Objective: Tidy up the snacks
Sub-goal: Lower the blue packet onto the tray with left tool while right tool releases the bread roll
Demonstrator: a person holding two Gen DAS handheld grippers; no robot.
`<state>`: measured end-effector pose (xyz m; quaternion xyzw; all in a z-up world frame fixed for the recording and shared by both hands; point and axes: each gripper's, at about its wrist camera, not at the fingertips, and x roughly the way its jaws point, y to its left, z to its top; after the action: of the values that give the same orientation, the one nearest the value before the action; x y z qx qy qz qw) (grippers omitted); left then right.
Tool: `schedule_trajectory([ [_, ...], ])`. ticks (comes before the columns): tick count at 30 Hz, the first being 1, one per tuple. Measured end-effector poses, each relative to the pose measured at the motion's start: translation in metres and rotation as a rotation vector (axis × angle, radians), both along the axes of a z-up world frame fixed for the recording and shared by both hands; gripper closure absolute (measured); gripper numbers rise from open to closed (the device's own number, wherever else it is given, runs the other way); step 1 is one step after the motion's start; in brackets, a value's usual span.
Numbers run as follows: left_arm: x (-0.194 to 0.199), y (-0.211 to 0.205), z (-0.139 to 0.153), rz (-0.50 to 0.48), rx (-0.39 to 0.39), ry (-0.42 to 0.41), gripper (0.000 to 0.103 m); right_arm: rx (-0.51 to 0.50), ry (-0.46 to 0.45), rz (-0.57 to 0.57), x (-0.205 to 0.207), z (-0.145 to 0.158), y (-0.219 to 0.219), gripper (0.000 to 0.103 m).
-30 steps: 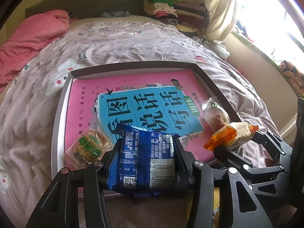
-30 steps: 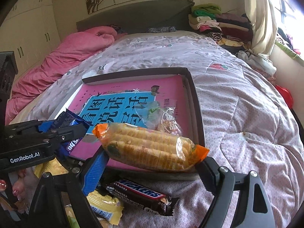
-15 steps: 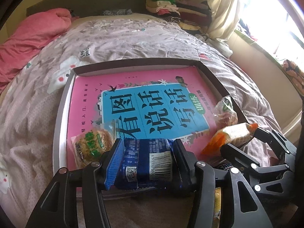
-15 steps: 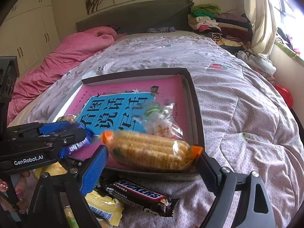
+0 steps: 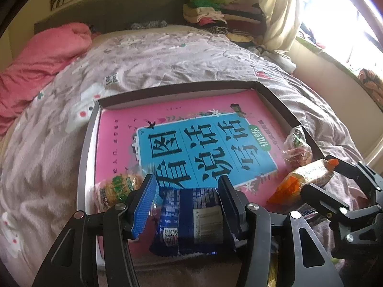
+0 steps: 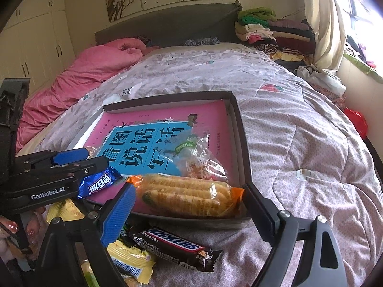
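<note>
Both snacks now lower, released in tray (image 6: 241, 143), jaws spread.

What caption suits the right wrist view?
Open right gripper leaves orange cracker pack in the tray, Snickers bar outside.

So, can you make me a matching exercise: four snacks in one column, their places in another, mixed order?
Snacks:
1. blue packet
2. orange-ended biscuit pack
3. Snickers bar
4. clear bag with green label

Places:
a. on the bedcover, outside the box
b. between the left gripper fingers
c. in the box, near its right wall
d. between the right gripper fingers

Pairs: 1-b, 2-d, 3-a, 4-c
</note>
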<state>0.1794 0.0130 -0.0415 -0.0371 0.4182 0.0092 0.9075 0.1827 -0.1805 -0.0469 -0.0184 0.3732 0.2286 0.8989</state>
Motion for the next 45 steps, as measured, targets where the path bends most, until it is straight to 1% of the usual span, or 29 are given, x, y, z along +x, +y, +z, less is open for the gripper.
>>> schedule_trajectory([
  [2, 0.001, 0.001, 0.001, 0.003, -0.002, -0.003, 0.047, -0.001, -0.003, -0.001, -0.001, 0.000, -0.001, 0.013],
  [9, -0.010, 0.021, 0.016, 0.026, -0.084, -0.012, 0.047, -0.005, -0.014, -0.003, -0.002, 0.003, -0.003, 0.013],
  [12, -0.021, 0.030, 0.022, 0.028, -0.087, -0.015, 0.044, -0.003, -0.009, -0.007, -0.003, 0.004, -0.006, 0.012],
  [15, -0.031, 0.034, 0.025, 0.011, -0.099, 0.000, 0.044, 0.016, -0.004, -0.017, -0.002, 0.007, -0.010, 0.011],
  [17, -0.038, 0.033, 0.025, -0.006, -0.089, 0.004, 0.044, 0.026, -0.007, -0.021, -0.003, 0.009, -0.012, 0.011],
  [21, -0.049, 0.023, 0.020, -0.040, -0.032, 0.019, 0.044, 0.037, -0.012, -0.027, -0.004, 0.012, -0.016, 0.010],
  [23, -0.049, 0.018, 0.016, -0.058, -0.024, 0.036, 0.044, 0.042, -0.016, -0.029, -0.005, 0.014, -0.017, 0.010],
  [27, -0.048, 0.008, 0.008, -0.063, 0.027, 0.049, 0.044, 0.045, -0.019, -0.037, -0.006, 0.015, -0.019, 0.010],
  [33, -0.043, 0.008, 0.003, -0.037, 0.026, 0.049, 0.042, 0.058, -0.024, -0.049, -0.005, 0.017, -0.023, 0.009],
  [37, -0.040, 0.013, 0.001, -0.011, 0.006, 0.054, 0.041, 0.061, -0.027, -0.053, -0.004, 0.017, -0.025, 0.009],
  [40, -0.041, 0.016, 0.007, -0.003, -0.023, 0.034, 0.041, 0.071, -0.028, -0.054, -0.004, 0.018, -0.027, 0.009],
  [43, -0.044, 0.020, 0.019, 0.003, -0.060, 0.003, 0.034, 0.094, -0.036, -0.057, -0.004, 0.021, -0.031, 0.009],
  [45, -0.046, 0.023, 0.028, 0.008, -0.087, -0.018, 0.033, 0.108, -0.045, -0.062, -0.005, 0.024, -0.034, 0.009],
])
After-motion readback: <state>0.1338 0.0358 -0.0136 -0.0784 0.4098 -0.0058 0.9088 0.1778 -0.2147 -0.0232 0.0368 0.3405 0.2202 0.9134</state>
